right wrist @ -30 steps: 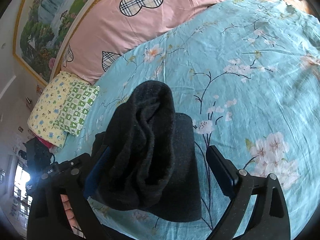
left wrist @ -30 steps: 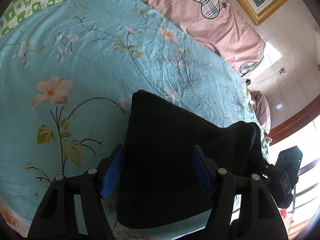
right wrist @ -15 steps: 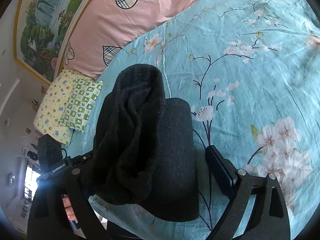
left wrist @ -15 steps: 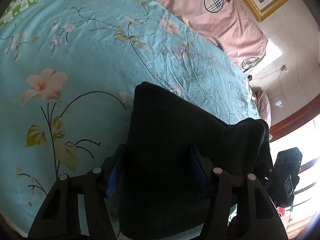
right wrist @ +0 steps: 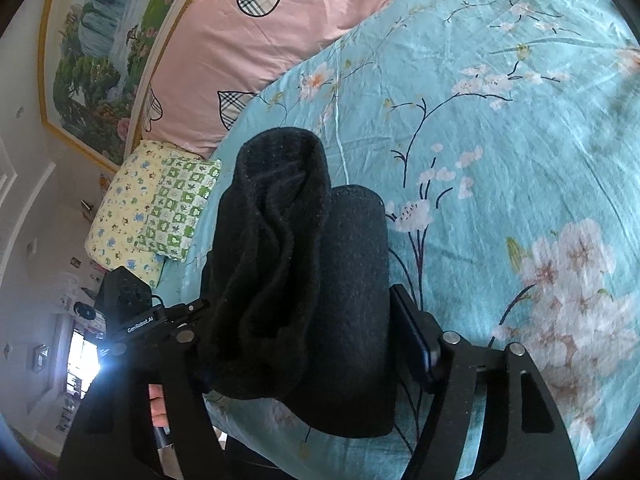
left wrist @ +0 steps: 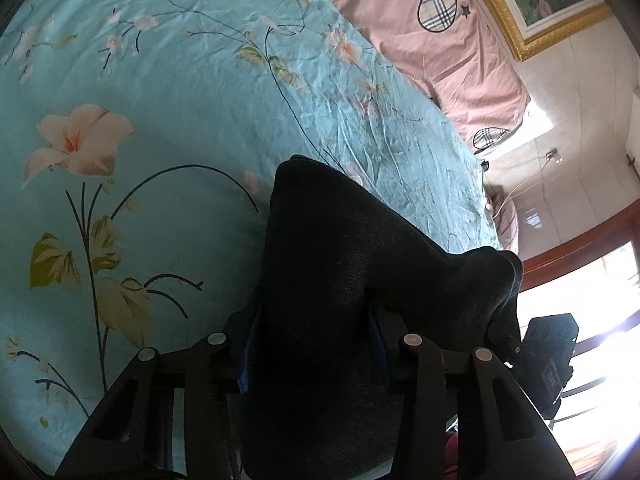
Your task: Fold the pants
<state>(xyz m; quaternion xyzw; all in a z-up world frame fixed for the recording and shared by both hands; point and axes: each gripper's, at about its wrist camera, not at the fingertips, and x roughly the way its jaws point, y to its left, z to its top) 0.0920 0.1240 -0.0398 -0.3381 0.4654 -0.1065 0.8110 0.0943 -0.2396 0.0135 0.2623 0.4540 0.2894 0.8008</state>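
Note:
Black pants (left wrist: 340, 280) lie folded on the teal floral bed sheet (left wrist: 160, 92) near its front edge. My left gripper (left wrist: 312, 352) has its blue-padded fingers closed in against both sides of the folded cloth. In the right wrist view the pants (right wrist: 308, 280) show a bunched roll on the left and a flat fold on the right. My right gripper (right wrist: 304, 340) also has its fingers pressed to the fabric's sides; its left finger is hidden by the roll. The other gripper (right wrist: 132, 304) shows at the left.
A pink heart-patterned pillow (right wrist: 272, 40) lies along the bed's far side. A yellow and green patterned pillow (right wrist: 152, 212) sits at the far left. A framed painting (right wrist: 96, 52) hangs behind. The bed edge runs close under both grippers.
Both grippers have narrowed from wide open onto the folded pants. The pants have stayed in place on the bed; both cameras have moved slightly closer.

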